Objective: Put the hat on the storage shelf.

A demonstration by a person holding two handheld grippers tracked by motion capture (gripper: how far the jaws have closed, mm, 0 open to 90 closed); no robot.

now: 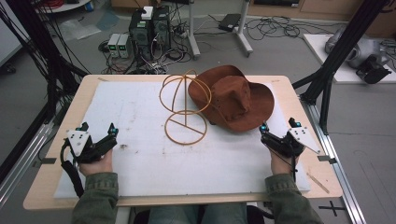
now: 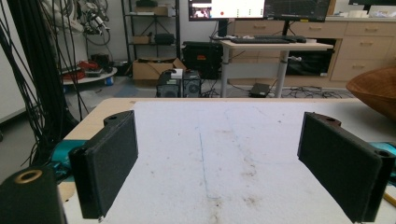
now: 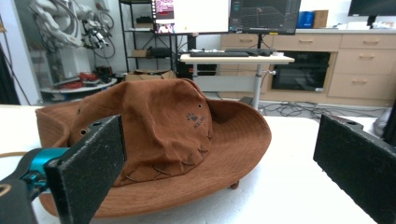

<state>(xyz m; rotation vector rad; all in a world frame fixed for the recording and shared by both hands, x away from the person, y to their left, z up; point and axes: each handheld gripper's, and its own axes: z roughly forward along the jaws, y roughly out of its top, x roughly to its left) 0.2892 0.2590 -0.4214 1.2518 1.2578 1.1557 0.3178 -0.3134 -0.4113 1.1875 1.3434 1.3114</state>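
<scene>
A brown wide-brimmed hat (image 1: 233, 98) lies on the white mat (image 1: 140, 112) at the back right of the table, next to a tan wire hat stand (image 1: 184, 107). In the right gripper view the hat (image 3: 159, 135) sits just ahead of my right gripper (image 3: 224, 168), whose jaws stand wide apart with nothing between them. From above, my right gripper (image 1: 279, 127) rests near the mat's right edge, short of the hat's brim. My left gripper (image 1: 99, 129) rests at the mat's left side; in its own view my left gripper (image 2: 233, 163) is open over bare mat, with the hat's brim (image 2: 376, 88) at the far right.
The wooden table (image 1: 60, 140) borders the mat on all sides. Black frame posts (image 1: 336, 51) stand at the right, cables (image 1: 32, 56) hang at the left. Computers (image 1: 149, 25) and wires lie on the floor beyond the table's far edge.
</scene>
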